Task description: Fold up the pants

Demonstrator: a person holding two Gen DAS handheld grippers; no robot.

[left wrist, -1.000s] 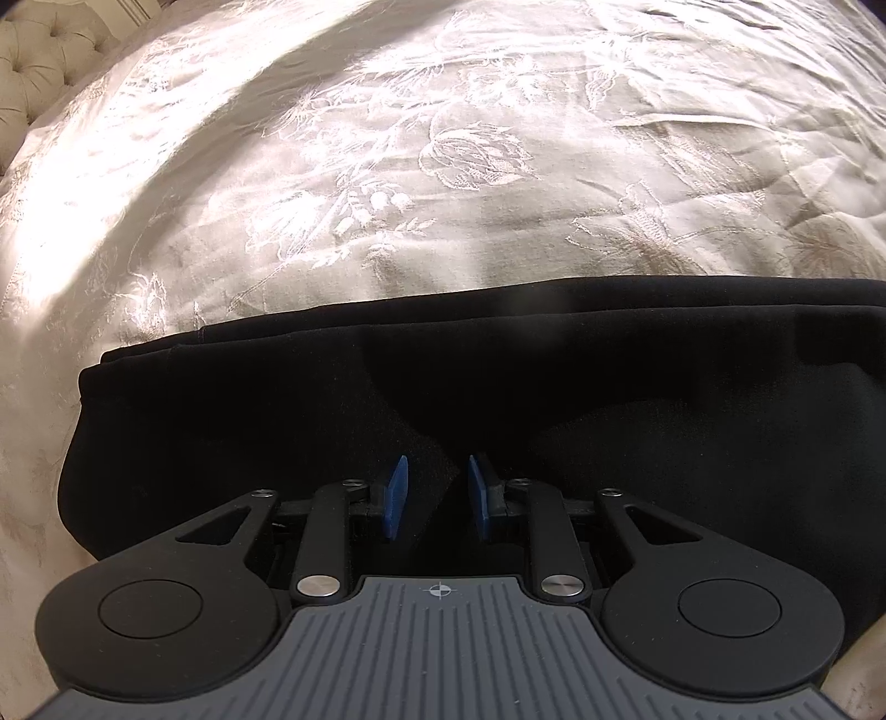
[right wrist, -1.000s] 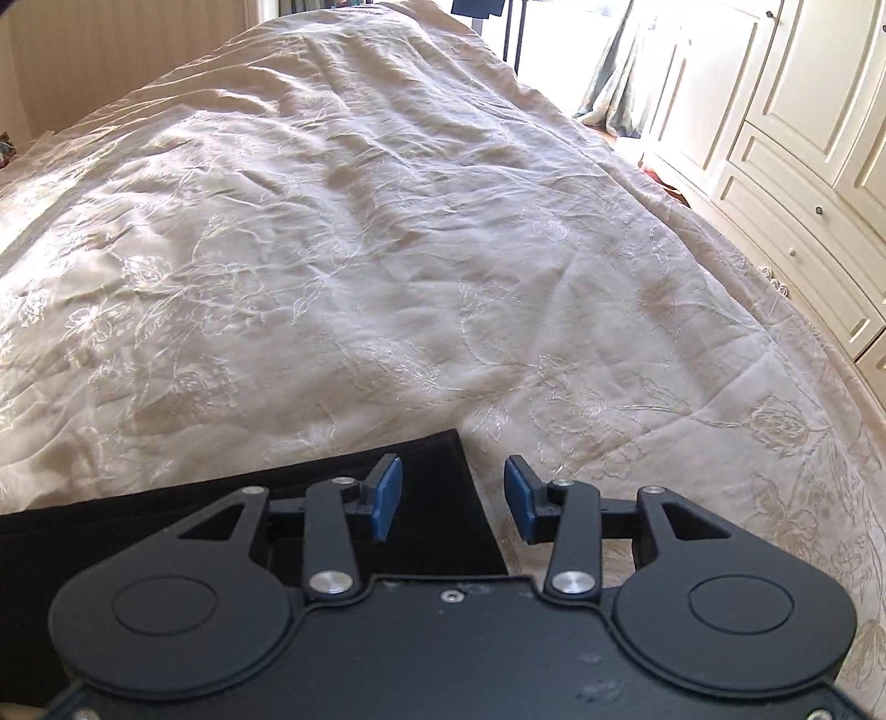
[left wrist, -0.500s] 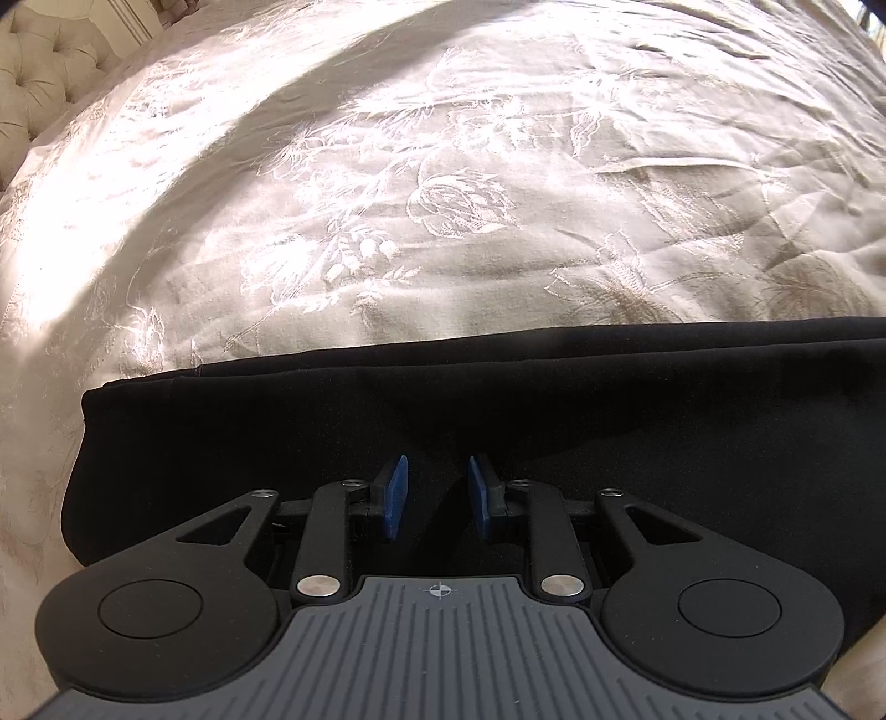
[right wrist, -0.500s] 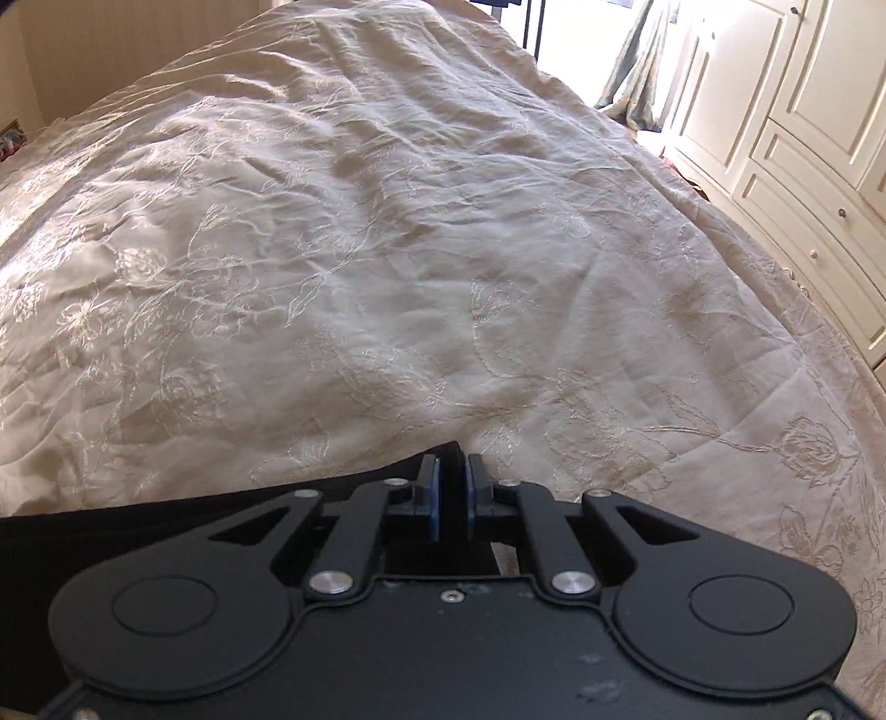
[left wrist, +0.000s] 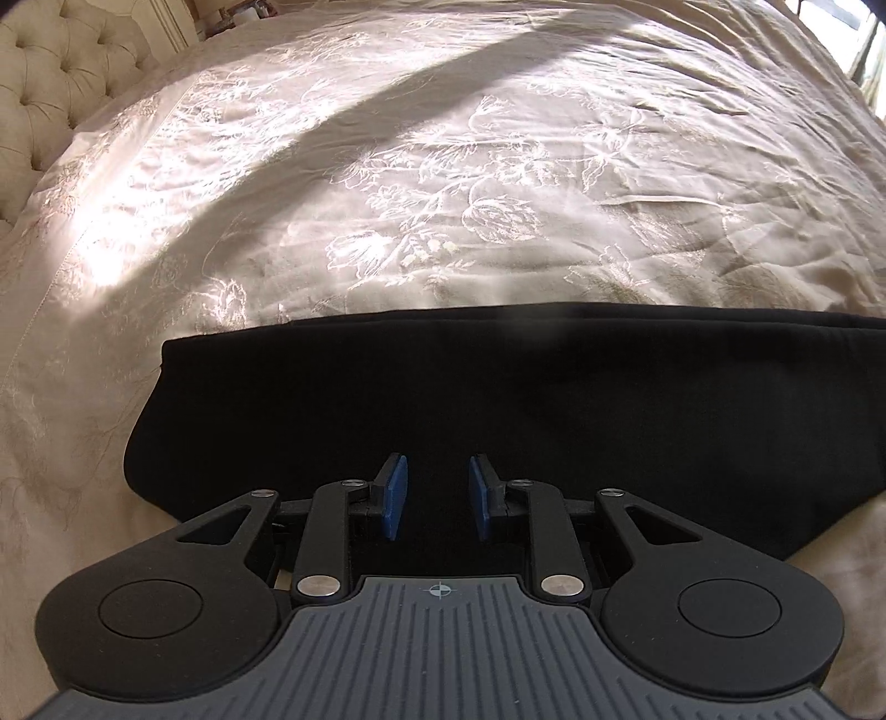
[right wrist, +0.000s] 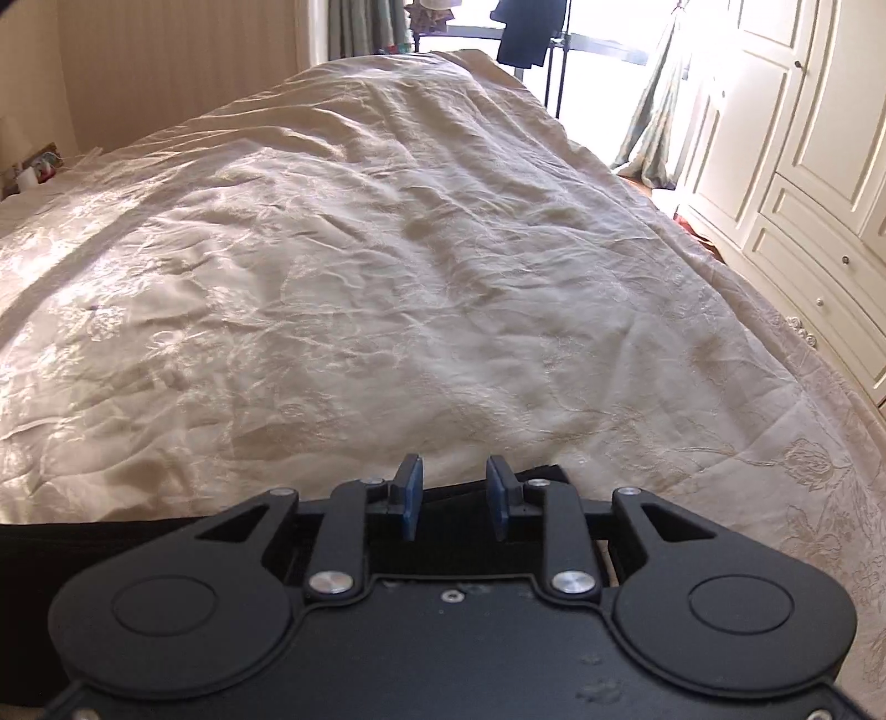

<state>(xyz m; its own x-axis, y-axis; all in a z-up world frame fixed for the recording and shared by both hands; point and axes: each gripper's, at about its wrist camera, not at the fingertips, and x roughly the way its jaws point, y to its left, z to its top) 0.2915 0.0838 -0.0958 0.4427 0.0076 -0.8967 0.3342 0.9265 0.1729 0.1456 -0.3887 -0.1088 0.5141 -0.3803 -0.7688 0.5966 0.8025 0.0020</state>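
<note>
Folded black pants (left wrist: 498, 399) lie flat as a wide band across the near part of the bed. My left gripper (left wrist: 437, 465) hovers above their near edge. Its blue pads (left wrist: 394, 498) stand a small gap apart, and only the dark cloth below shows through that gap. In the right wrist view the pants (right wrist: 83, 548) run off to the left and their right corner (right wrist: 545, 473) ends just beyond the right pad. My right gripper (right wrist: 454, 471) hangs over that end with its jaws opening and nothing pinched between them.
A cream embroidered bedspread (left wrist: 443, 166) covers the whole bed, creased and partly sunlit. A tufted headboard (left wrist: 55, 83) stands at the far left. White wardrobe doors and drawers (right wrist: 803, 166) line the right side past the bed's edge. A dark garment (right wrist: 523, 33) hangs on a rack by the window.
Both grippers have lifted and drawn back, so more of the bed shows. The right jaws closed at the pants' corner half a second ago and now stand apart again. The left pads keep the same gap.
</note>
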